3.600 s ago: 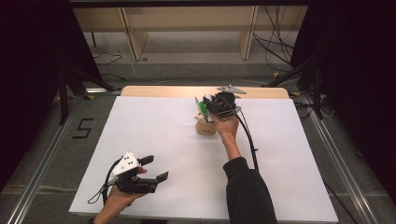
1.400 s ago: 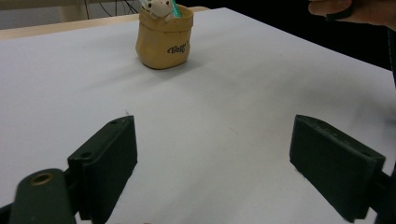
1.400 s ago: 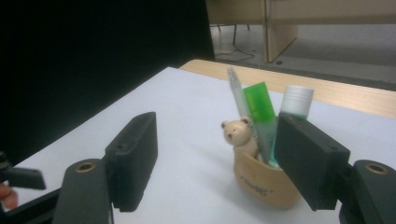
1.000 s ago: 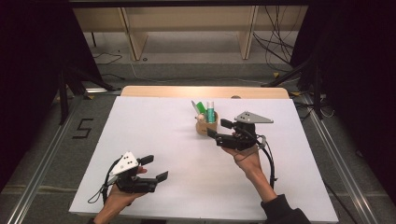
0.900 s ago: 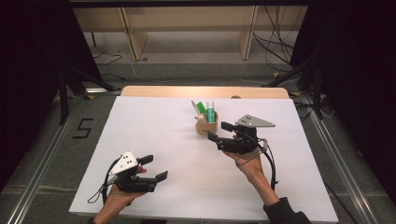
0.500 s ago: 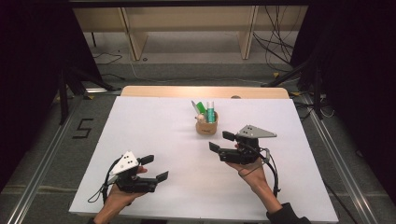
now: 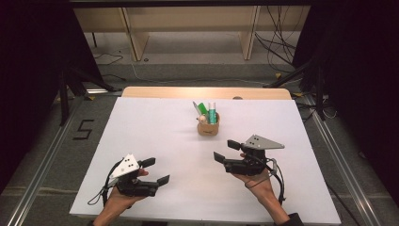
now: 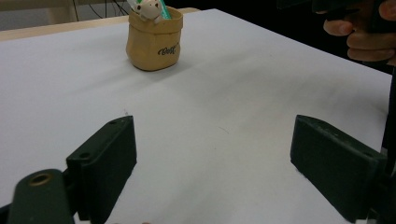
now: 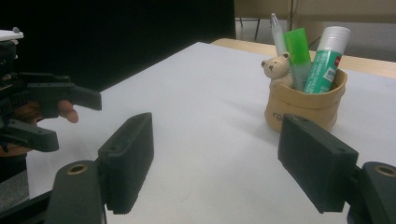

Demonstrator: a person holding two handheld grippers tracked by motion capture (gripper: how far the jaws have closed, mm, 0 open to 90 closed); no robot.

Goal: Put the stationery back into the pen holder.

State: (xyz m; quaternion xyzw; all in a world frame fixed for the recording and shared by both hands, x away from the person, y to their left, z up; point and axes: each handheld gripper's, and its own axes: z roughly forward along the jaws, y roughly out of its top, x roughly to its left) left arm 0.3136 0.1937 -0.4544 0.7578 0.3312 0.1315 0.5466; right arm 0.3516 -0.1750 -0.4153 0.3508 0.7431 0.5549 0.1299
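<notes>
Your right gripper (image 7: 226,153) is held just above the white table top (image 7: 155,136), near its right front, with jaws wide apart and nothing between them. The small tan pouch-shaped holder (image 7: 207,127) stands upright at the centre of the table toward the far edge, ahead of that gripper and slightly to its left; in the right gripper view it sits beyond the right-hand jaw. The holder carries a green-capped marker (image 9: 298,53), a white-and-green glue stick (image 9: 325,58), a clear pen (image 9: 279,32) and a small beige bear figure (image 9: 274,68), all standing with their long axes near vertical, tips leaning slightly outward. Your left gripper (image 7: 155,171) rests low at the left front, jaws likewise spread and empty, well apart from the holder. The right hand is clearly the nearer one. The table between either gripper and the holder is bare; nothing obstructs a straight approach. Expect the packed items to crowd one another at the rim.
</notes>
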